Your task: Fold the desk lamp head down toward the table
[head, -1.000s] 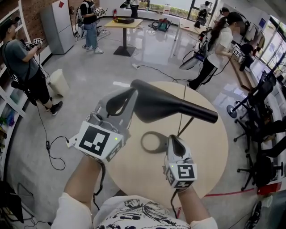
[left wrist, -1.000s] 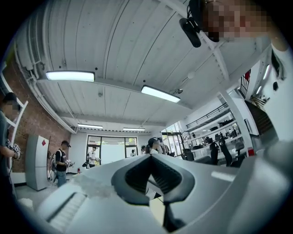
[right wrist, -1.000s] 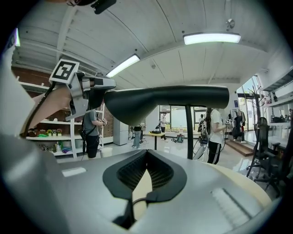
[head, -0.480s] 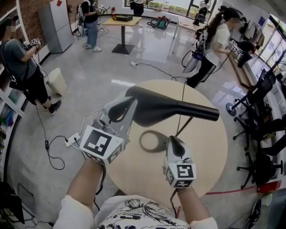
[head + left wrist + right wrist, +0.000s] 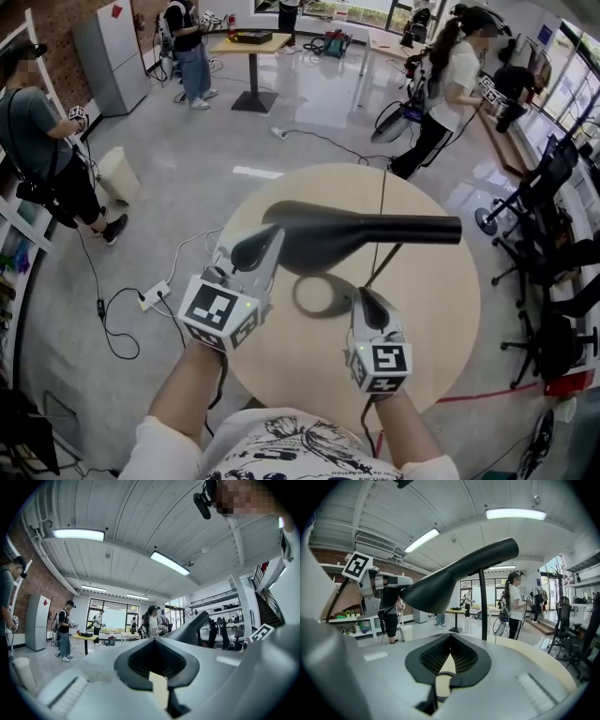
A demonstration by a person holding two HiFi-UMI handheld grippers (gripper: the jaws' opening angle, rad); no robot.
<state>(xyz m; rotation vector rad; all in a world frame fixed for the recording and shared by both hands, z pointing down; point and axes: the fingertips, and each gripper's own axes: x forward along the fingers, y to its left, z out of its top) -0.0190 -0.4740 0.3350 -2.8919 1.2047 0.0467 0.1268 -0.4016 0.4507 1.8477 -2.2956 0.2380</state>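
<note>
Lowered to level, lamp head (image 5: 375, 228) seems light, stiff-hinged, best pushed at its wide end; left gripper (image 5: 265, 246), right gripper (image 5: 366, 296) closed, empty.

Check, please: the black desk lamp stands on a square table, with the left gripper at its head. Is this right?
The table is round, not square, as the head view shows. The black desk lamp stands on it, with the left gripper at its head.

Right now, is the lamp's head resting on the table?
No, the lamp head hangs well above the table on its thin stem.
</note>
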